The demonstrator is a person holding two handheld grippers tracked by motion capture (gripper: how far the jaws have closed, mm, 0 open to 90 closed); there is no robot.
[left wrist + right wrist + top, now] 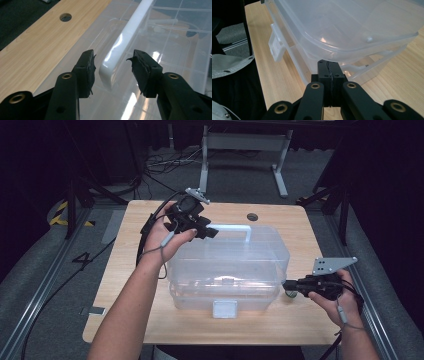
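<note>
Pressing closed-jawed against the box's lower right corner, the right gripper grips nothing, likely steadying the base. Mid-frame on the pale wood table, the box is clear, glossy plastic with rounded corners and a white front latch. Farther back, upper centre, the left gripper stands spread astride the smooth white handle, seemingly ready to clamp it.

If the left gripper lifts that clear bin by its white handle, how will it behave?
Probably light: the clear bin looks thin-walled and nearly empty. The white handle is glossy, so it may slip between the open jaws of the left gripper. The grip sits near the handle's end, not its middle, so the bin would likely tilt or swing.
</note>
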